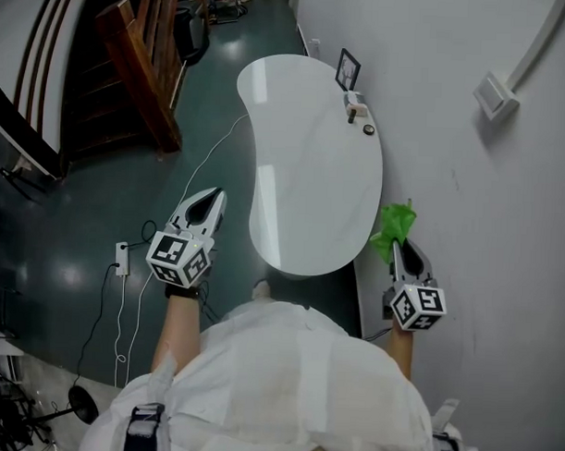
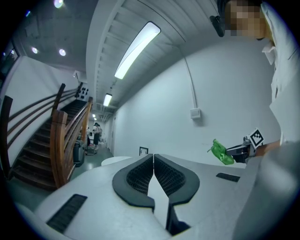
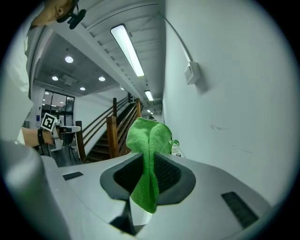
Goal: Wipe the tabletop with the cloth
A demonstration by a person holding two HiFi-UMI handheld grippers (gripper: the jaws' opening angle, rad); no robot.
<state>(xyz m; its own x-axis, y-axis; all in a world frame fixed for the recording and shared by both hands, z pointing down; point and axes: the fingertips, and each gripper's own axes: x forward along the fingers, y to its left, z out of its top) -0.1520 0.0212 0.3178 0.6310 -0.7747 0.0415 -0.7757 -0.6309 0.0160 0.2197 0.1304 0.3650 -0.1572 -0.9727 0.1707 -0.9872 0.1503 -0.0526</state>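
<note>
A white, kidney-shaped tabletop point(image 1: 312, 175) stands ahead of me against the wall. My right gripper point(image 1: 398, 242) hangs off the table's near right corner, shut on a bright green cloth point(image 1: 393, 226) point(image 3: 148, 154) that bunches above the jaws and hangs below them. The cloth point(image 2: 221, 153) also shows at the right of the left gripper view. My left gripper point(image 1: 209, 203) is held over the floor left of the table, jaws shut point(image 2: 153, 174) with nothing between them. The cloth is not touching the tabletop.
A small framed picture point(image 1: 347, 70), a small white object point(image 1: 356, 107) and a dark round thing point(image 1: 368, 130) sit at the table's far right edge. A wooden staircase point(image 1: 140, 58) rises at far left. A white cable and power strip point(image 1: 122, 259) lie on the dark floor.
</note>
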